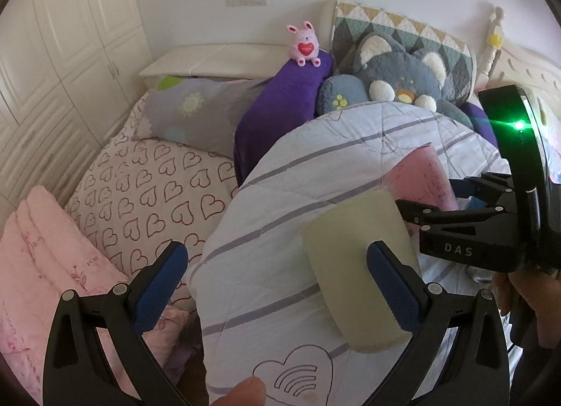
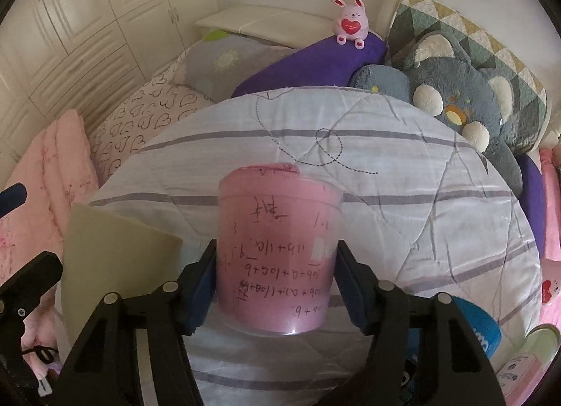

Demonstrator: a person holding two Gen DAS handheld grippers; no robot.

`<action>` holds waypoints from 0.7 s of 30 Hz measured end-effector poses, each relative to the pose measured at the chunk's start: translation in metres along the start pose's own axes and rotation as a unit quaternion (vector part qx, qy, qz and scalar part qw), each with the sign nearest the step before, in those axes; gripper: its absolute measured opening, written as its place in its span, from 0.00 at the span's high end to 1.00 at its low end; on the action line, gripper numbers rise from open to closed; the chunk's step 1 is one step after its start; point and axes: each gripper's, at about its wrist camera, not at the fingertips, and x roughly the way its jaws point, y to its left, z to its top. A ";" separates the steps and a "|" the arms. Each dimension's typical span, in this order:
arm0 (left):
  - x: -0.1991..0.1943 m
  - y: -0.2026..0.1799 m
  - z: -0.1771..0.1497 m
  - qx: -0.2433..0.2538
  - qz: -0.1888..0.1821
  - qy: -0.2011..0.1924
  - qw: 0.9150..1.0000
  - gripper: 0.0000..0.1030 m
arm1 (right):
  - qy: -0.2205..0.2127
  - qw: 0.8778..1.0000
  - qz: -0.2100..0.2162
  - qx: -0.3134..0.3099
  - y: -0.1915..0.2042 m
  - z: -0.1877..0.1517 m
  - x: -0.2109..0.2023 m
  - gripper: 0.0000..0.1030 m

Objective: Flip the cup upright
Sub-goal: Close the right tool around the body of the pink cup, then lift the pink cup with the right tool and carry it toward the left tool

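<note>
Here, on a bed, a white quilt with grey stripes [image 2: 385,195] makes the work surface. The right gripper [image 2: 277,279] has its blue-padded jaws closed on the sides of a translucent plastic cup lined with pink paper bearing handwritten sums [image 2: 277,255]. Pads meet the cup's near half, one on each side. The writing reads upside down, so by my reading the cup is inverted; whether its lower edge touches the quilt I cannot tell.

Just left of it, a pale green frosted plastic cup [image 1: 357,265] lies on the quilt, its long axis running from near-right to far-left in the left wrist view. The left gripper [image 1: 277,286] has its jaws spread wide and holds nothing; its right pad overlaps that cup's side in view, its left pad is well clear over the bedding. Contact uncertain.

Judgement: the pink-lined cup is the one in hand, its axis lying along the right fingers, so turning it over falls to a wrist roll of the right gripper. The left is nearer the green cup.

Far side: grey plush cat pillow [image 2: 466,97], pink toy rabbit [image 2: 350,21].
</note>
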 end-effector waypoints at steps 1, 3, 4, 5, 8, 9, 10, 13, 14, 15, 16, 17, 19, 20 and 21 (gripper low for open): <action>-0.002 -0.001 0.000 0.000 0.001 0.000 1.000 0.00 | -0.002 1.000 0.004 0.003 -0.001 0.003 0.000 0.39; -0.009 -0.001 -0.001 0.002 0.002 -0.004 1.000 0.00 | -0.013 1.000 0.014 0.012 -0.002 0.001 -0.009 0.39; -0.012 -0.001 -0.001 0.003 0.002 -0.006 1.000 0.00 | -0.018 1.000 0.014 0.014 -0.001 -0.001 -0.015 0.39; -0.017 -0.002 -0.002 0.005 0.002 -0.009 1.000 0.00 | -0.021 1.000 0.014 0.014 -0.002 0.001 -0.018 0.39; -0.033 -0.003 -0.007 0.009 0.001 -0.018 1.000 0.00 | -0.038 0.999 0.018 0.019 0.000 -0.005 -0.040 0.39; -0.042 -0.004 -0.010 0.010 0.000 -0.024 1.000 0.00 | -0.043 0.999 0.014 0.019 0.003 -0.009 -0.050 0.39; -0.048 -0.004 -0.013 0.011 -0.001 -0.028 1.000 0.00 | -0.047 0.999 0.013 0.020 0.005 -0.012 -0.057 0.39; -0.066 -0.004 -0.027 0.015 -0.006 -0.036 0.999 0.00 | -0.063 0.997 0.013 0.032 0.013 -0.034 -0.088 0.39; -0.072 -0.005 -0.032 0.016 -0.008 -0.038 0.999 0.00 | -0.066 0.997 0.013 0.036 0.015 -0.041 -0.097 0.39; -0.079 -0.005 -0.040 0.019 -0.010 -0.040 0.999 0.00 | -0.070 0.997 0.013 0.042 0.018 -0.051 -0.105 0.39; -0.083 -0.006 -0.045 0.021 -0.010 -0.040 0.999 0.00 | -0.071 0.996 0.012 0.051 0.022 -0.064 -0.112 0.39; -0.087 -0.007 -0.053 0.025 -0.008 -0.041 0.999 0.00 | -0.071 0.996 0.012 0.057 0.022 -0.072 -0.115 0.39; -0.093 -0.009 -0.068 0.033 -0.007 -0.037 0.999 0.00 | -0.067 0.995 0.012 0.077 0.027 -0.097 -0.120 0.39; -0.095 -0.012 -0.074 0.036 -0.009 -0.033 0.999 0.00 | -0.064 0.994 0.012 0.087 0.030 -0.109 -0.119 0.39; -0.098 -0.013 -0.084 0.041 -0.013 -0.028 0.999 0.00 | -0.059 0.993 0.017 0.105 0.033 -0.126 -0.116 0.39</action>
